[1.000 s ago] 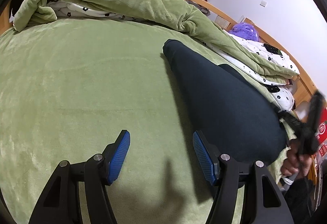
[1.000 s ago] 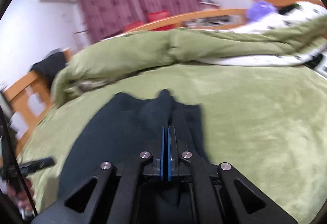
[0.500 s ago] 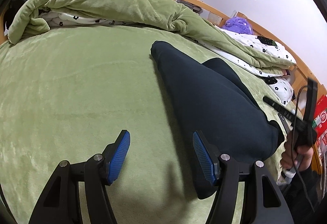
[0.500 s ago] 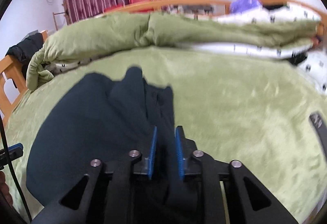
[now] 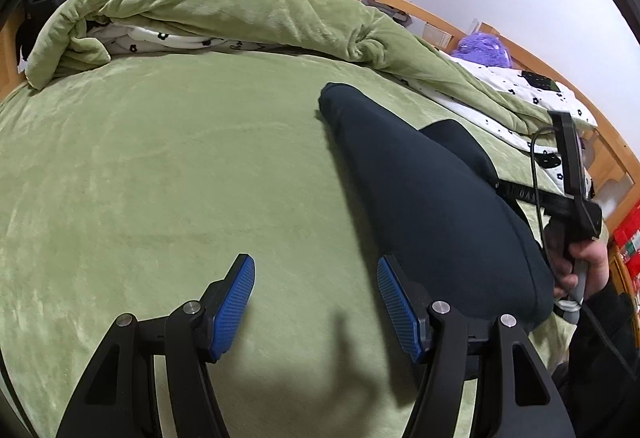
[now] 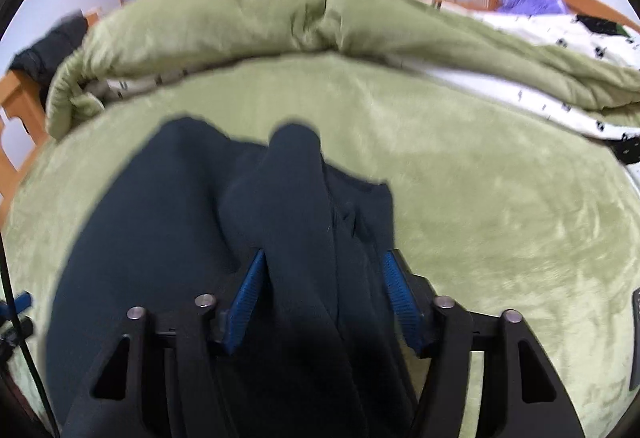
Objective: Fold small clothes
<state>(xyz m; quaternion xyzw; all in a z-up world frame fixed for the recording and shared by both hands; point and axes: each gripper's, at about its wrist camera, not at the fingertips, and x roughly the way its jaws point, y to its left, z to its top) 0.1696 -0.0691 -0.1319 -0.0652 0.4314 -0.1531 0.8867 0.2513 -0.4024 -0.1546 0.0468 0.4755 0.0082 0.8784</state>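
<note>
Dark navy cloth, the garment [image 5: 432, 206] lay folded over on the bed [image 5: 168, 174], a rumpled ridge running along its middle. The right gripper [image 6: 322, 294] had its fingers [image 6: 248, 294] spread astride that ridge; the left gripper [image 5: 316, 302], fingers apart, hovered beside the garment's near edge.

1. Black strap [image 5: 520, 193], far right of and beyond the left gripper [image 5: 316, 298] jaws, just past the dark garment [image 5: 432, 206]: pale capital letters, roughly "DA". The rest is cut off by the handheld device, so the reading is unsure.
2. Red packaging [image 5: 628, 238], far right of the same jaws at the frame edge: white and green print, too small to read.
3. Right wrist view, everything ahead of and beside the right gripper [image 6: 324, 298] jaws: blurred, no legible text, number or label.
</note>
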